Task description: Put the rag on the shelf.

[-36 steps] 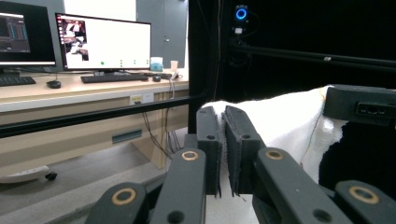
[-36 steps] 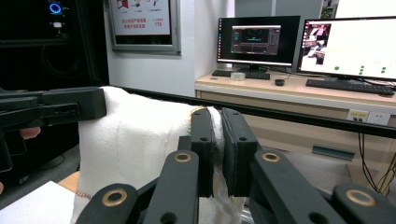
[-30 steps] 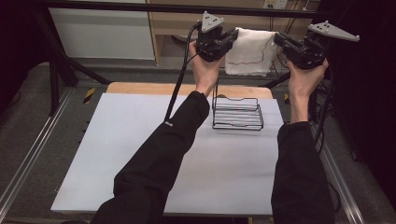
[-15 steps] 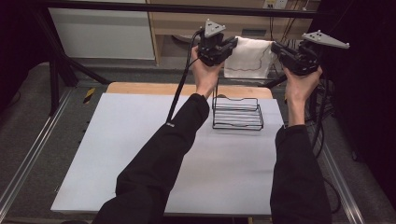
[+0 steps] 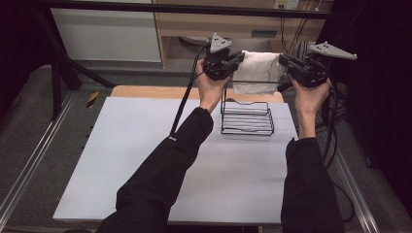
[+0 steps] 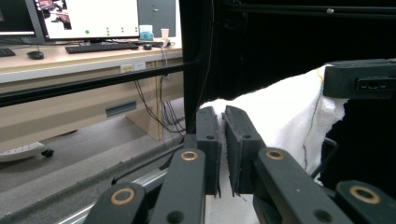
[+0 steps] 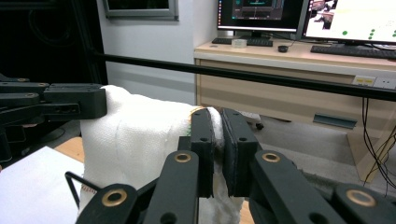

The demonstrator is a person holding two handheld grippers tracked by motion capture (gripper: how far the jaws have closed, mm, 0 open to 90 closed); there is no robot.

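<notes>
My left gripper (image 5: pixel 239 58) and right gripper (image 5: pixel 283 62) each pinch a top corner of the white cloth (image 5: pixel 256 73), stretched between them above the black wire rack (image 5: pixel 247 118); I judge draping it over the rack is still to do; the cloth is soft, coarse-woven; the rack thin, rigid rods.

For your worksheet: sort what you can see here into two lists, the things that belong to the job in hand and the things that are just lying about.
Part of the job:
- white woven cloth, stretched between both grippers
- left gripper, shut on the cloth
- right gripper, shut on the cloth
- black wire rack, below the cloth

Just lying about:
- black keyboard on the desk
- computer monitor
- small yellow-and-black object beside the table
</notes>
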